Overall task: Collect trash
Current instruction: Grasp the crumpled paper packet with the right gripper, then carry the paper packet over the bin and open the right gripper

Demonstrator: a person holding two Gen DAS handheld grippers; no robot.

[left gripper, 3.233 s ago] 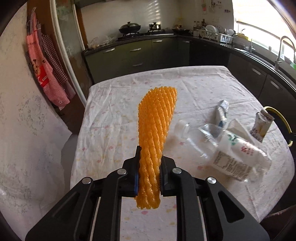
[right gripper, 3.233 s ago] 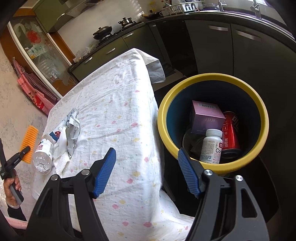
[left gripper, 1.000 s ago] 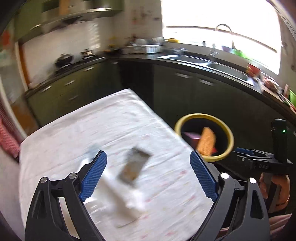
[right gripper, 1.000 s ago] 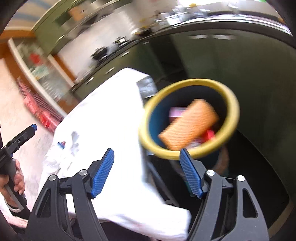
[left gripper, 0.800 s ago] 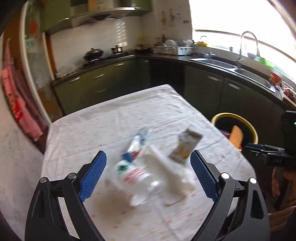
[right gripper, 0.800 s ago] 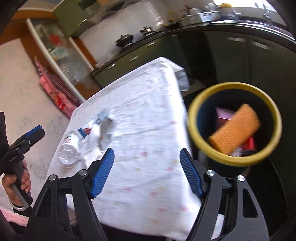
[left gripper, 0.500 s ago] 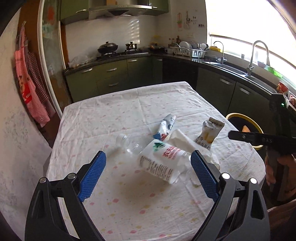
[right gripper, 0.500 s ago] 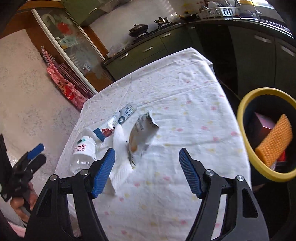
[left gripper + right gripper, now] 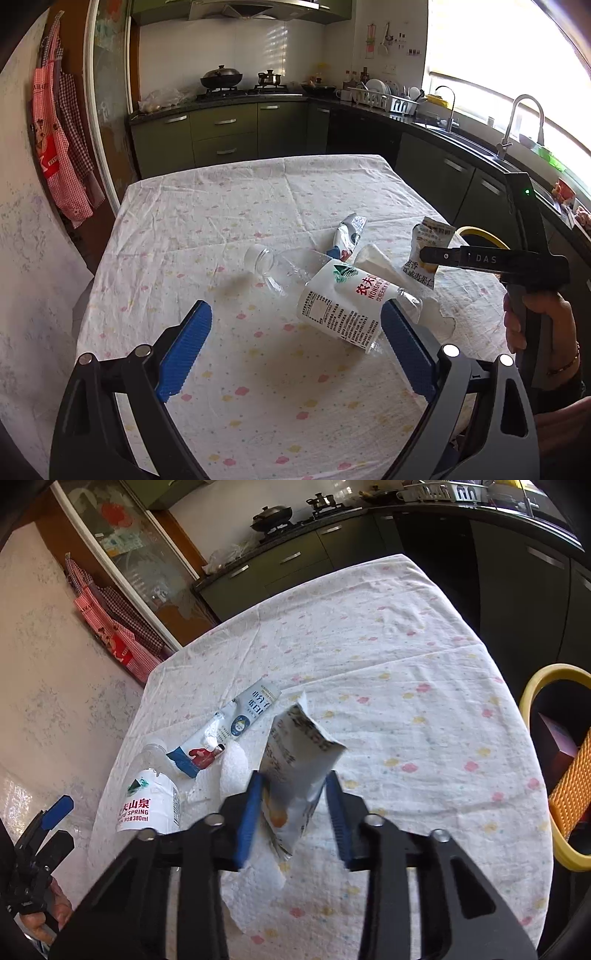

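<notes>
Torn snack pouch [image 9: 295, 771] is standing upright on the bench [image 9: 424, 738], near its right edge, between the blue pads of the right gripper [image 9: 293, 805]. The jaws have just been closing; both pads are now touching the pouch's sides, so it is being grasped.

Right wrist view only: yellow-rimmed bin [image 9: 554, 760] is sitting beside the bench, with an orange foam net [image 9: 570, 794] and a pink box [image 9: 554, 738] showing inside.

Left wrist view only: left gripper [image 9: 295, 345] is hanging wide, released, with nothing between its pads, above the bench just short of a crushed water bottle [image 9: 332, 299]. The bottle is lying on its side, touching a white paper towel [image 9: 376, 258] and a flattened wrapper [image 9: 347, 236].

Bench is wearing a white cloth with small coloured flowers. Green kitchen cabinets [image 9: 221, 133], a hob with pans, a sink under a bright window and hanging red aprons [image 9: 59, 147] are lining the room.
</notes>
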